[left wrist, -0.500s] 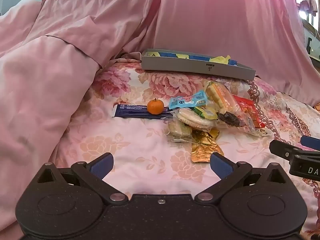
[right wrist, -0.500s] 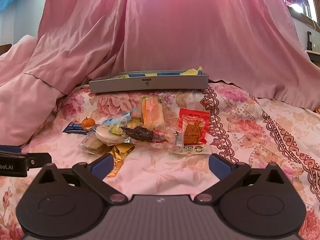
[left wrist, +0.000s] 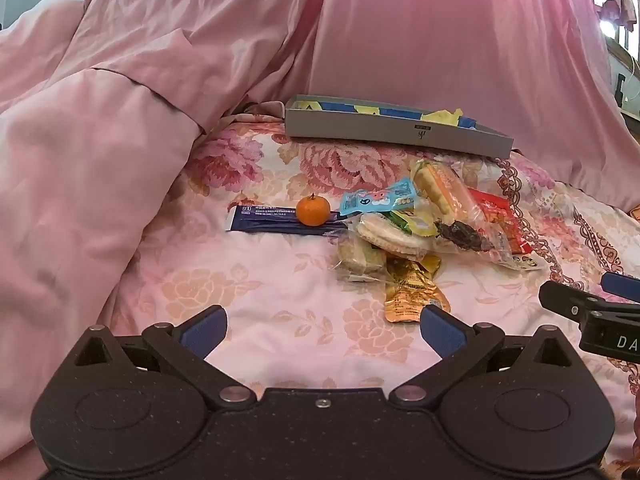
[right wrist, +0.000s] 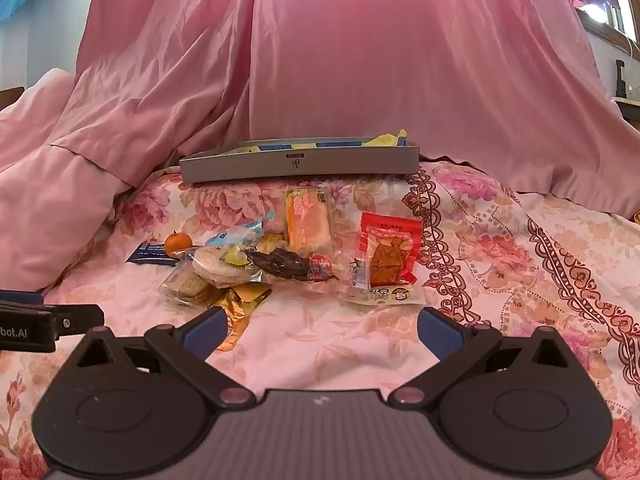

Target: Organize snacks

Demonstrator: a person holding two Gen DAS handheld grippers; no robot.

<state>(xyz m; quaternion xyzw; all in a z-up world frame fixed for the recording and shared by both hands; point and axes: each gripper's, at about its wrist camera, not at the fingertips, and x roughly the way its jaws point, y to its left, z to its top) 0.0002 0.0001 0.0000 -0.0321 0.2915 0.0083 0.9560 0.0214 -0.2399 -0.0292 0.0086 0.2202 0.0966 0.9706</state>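
We see both grippers' blue-padded fingers (left wrist: pixel 204 330) spread empty over the floral bedspread (left wrist: pixel 280 288), the shallow grey box (right wrist: pixel 300 164) hiding its contents.

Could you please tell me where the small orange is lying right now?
The small orange lies at the left end of the snack pile, against the dark blue packet on the floral bedspread, nearer than the grey tray.
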